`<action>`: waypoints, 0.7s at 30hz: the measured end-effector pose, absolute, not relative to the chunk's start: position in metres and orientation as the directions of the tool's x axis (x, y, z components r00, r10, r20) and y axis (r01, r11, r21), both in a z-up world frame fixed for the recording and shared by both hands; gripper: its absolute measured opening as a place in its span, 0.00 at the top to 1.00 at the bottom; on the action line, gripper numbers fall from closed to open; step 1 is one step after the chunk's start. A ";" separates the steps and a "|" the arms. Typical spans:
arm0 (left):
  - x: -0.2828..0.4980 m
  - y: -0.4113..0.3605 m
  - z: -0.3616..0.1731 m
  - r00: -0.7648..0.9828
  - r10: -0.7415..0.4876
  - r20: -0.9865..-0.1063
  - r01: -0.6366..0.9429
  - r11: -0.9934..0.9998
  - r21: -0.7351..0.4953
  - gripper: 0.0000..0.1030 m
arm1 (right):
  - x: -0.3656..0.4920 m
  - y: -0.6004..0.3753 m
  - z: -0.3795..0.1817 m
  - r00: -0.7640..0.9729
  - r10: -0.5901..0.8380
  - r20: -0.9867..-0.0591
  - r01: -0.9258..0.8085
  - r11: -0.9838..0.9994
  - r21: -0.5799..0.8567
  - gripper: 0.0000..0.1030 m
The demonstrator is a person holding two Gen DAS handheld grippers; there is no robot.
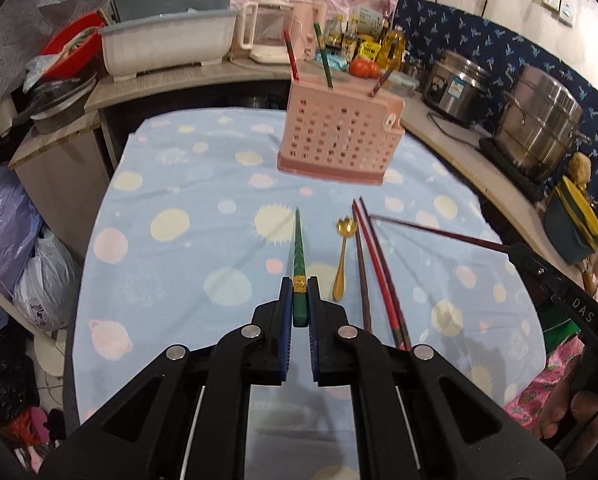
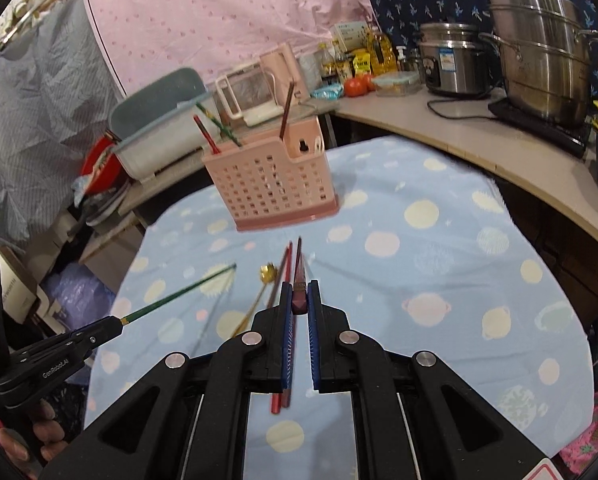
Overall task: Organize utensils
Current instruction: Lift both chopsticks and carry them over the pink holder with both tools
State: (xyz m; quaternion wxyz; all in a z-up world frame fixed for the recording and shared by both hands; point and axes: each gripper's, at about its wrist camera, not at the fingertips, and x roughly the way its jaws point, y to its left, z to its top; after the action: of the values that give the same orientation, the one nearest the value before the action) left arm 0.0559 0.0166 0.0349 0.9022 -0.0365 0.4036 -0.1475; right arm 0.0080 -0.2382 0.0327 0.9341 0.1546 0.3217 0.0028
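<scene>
Blue cloth with pale planets and suns [image 1: 171,184] covers the table on which the utensils lie. At the left, the left gripper [image 1: 299,300] is clamped on the thick end of a green chopstick [image 1: 299,248], whose thin tip points away toward the holder; in the right wrist view the same stick [image 2: 179,293] slants clear above the cloth. Just to its right a small gold spoon [image 1: 341,260] lies flat on the cloth with its flower-shaped bowl toward the far side. Beside the spoon lie a brown chopstick [image 1: 361,264] and a red chopstick [image 1: 379,272], close together and nearly parallel. Farther right, the right gripper [image 2: 299,300] is closed on the butt of a dark red chopstick [image 2: 298,264], seen from the left wrist as a thin dark rod [image 1: 439,234] reaching in from the right edge. Beyond the loose utensils stands a pink perforated holder [image 1: 339,136] on the cloth, with a red, a green and a dark chopstick already standing in it. Steel pots [image 1: 539,120] sit on the counter at far right.
</scene>
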 end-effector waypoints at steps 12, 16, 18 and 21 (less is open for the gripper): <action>0.089 0.016 0.094 0.716 -0.299 -0.630 0.241 0.954 -0.179 0.93 | 0.030 -0.253 0.088 0.865 0.083 -0.495 0.083 0.949 0.304 0.93; 0.102 0.010 0.111 0.739 -0.301 -0.603 0.249 0.953 -0.171 0.93 | 0.040 -0.258 0.102 0.881 0.077 -0.467 0.077 0.950 0.302 0.93; 0.108 0.007 0.120 0.747 -0.310 -0.589 0.257 0.951 -0.173 0.93 | 0.046 -0.260 0.109 0.888 0.076 -0.454 0.073 0.950 0.302 0.93; 0.119 0.002 0.135 0.764 -0.315 -0.563 0.266 0.949 -0.170 0.93 | 0.059 -0.263 0.122 0.900 0.078 -0.429 0.064 0.950 0.307 0.93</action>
State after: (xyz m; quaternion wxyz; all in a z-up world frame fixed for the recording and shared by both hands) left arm 0.1188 0.0025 0.1349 0.9383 -0.0398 0.3065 -0.1549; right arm 0.0586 -0.2626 0.1216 0.9616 0.1587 0.2239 0.0037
